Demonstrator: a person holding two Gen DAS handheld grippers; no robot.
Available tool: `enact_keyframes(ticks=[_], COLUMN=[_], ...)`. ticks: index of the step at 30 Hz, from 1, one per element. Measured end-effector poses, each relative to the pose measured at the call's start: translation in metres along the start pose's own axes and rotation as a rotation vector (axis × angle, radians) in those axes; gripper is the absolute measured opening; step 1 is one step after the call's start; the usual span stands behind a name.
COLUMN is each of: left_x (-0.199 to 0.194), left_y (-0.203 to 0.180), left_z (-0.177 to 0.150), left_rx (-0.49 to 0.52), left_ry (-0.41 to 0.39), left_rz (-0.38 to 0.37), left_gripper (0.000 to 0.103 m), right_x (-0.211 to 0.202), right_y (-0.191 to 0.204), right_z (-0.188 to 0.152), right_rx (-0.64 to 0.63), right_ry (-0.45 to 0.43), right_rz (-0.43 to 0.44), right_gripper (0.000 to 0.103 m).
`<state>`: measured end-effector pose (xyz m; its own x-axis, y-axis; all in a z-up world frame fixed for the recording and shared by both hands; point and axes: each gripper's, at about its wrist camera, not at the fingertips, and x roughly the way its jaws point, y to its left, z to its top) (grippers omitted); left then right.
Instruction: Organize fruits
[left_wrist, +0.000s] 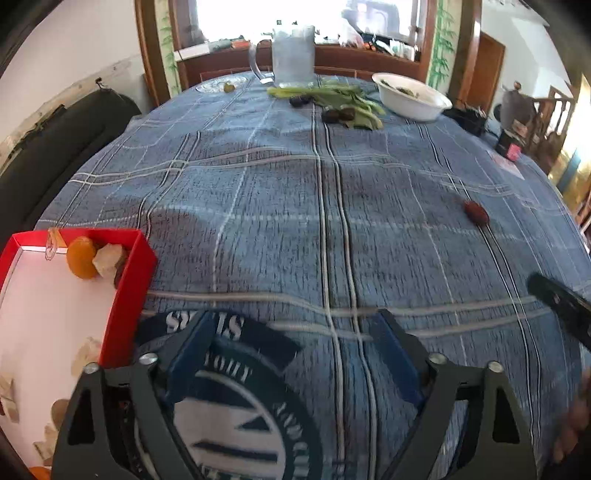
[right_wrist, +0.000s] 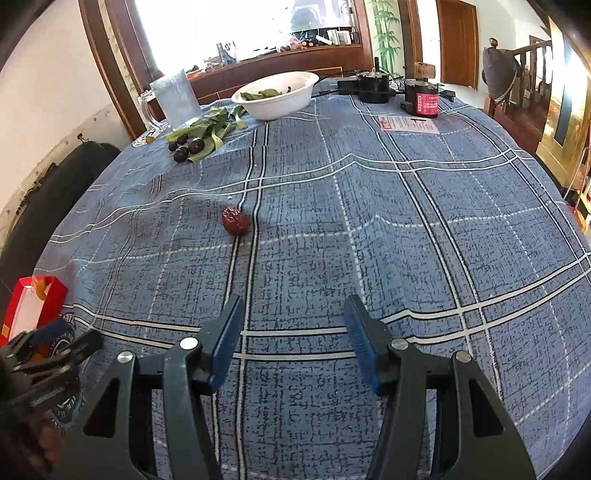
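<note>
**Beside the red box: left tongs empty, date is next**

Near the red box (left_wrist: 127, 295), left tongs (left_wrist: 295, 354) hang wide apart, empty, tilted down over the counter (left_wrist: 369, 192). Box already holds an orange fruit (left_wrist: 81, 257). A red date (right_wrist: 234, 220) lies well apart from the box, ahead of the right tongs (right_wrist: 293, 341), which are apart, empty, angled down. Likely next: reach forward, straddle the date, close gently.

The left gripper (left_wrist: 295, 354) has its jaws spread wide with nothing between them, only blue plaid cloth (left_wrist: 295, 206) on the surface. Just left of the jaws sits a red box (left_wrist: 129, 291) holding an orange fruit (left_wrist: 81, 258). Ahead and right lies a red date (left_wrist: 476, 213); far ahead stand a white bowl (left_wrist: 410, 98) and clear pitcher (left_wrist: 293, 55).
</note>
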<state>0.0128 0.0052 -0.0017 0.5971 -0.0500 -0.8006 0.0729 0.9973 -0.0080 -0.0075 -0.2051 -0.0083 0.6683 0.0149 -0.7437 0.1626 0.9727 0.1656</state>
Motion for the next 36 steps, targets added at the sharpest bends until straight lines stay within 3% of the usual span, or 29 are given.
enact_keyframes(ticks=[1, 18, 36], left_x=[0.001, 0.002, 0.003], left_y=[0.0, 0.003, 0.004], left_z=[0.001, 0.001, 0.001], left_rx=[-0.006, -0.023, -0.027], left_ry=[0.004, 0.013, 0.012], left_rz=[0.012, 0.012, 0.01], left_gripper=[0.103, 0.103, 0.102], right_x=[0.0, -0.005, -0.001], right_y=[0.0, -0.015, -0.013], right_z=[0.0, -0.001, 0.002], right_rx=[0.002, 0.104, 0.09], right_ry=[0.001, 0.034, 0.06], right_rz=[0.006, 0.054, 0.09], right_gripper=[0.058, 0.058, 0.067])
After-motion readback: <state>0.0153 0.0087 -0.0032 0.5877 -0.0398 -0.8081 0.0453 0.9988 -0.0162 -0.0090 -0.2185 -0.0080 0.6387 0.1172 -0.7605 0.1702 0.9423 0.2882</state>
